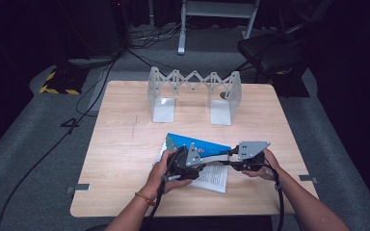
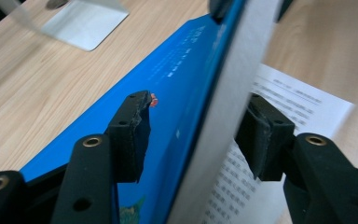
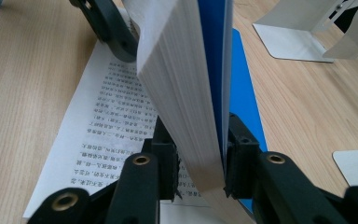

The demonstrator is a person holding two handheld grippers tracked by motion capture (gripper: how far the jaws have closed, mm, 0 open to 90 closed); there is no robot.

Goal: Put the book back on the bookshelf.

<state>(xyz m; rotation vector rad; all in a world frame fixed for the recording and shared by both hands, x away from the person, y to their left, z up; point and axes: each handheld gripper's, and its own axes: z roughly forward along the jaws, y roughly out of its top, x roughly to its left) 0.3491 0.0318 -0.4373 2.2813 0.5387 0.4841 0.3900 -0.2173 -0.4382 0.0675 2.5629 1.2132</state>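
The right gripper [image 3: 200, 163] clamps its fingers [image 3: 165, 161] on the raised book [image 3: 191, 70], holding it open above the bench [image 1: 125, 144], while the left gripper [image 2: 191, 135] straddles the book's edge, fingers [image 2: 130, 135] parted, steadying without pinching.

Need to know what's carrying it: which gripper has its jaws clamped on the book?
The right gripper: its jaws pinch the page block of the book. The left gripper straddles it, jaws apart.

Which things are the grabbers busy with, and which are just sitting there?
Busy with:
- the book, its blue cover lifted off the open pages
- right gripper, shut on the book's pages and cover
- left gripper, jaws either side of the book

Just sitting there:
- the folding metal book rack
- the chair behind the table
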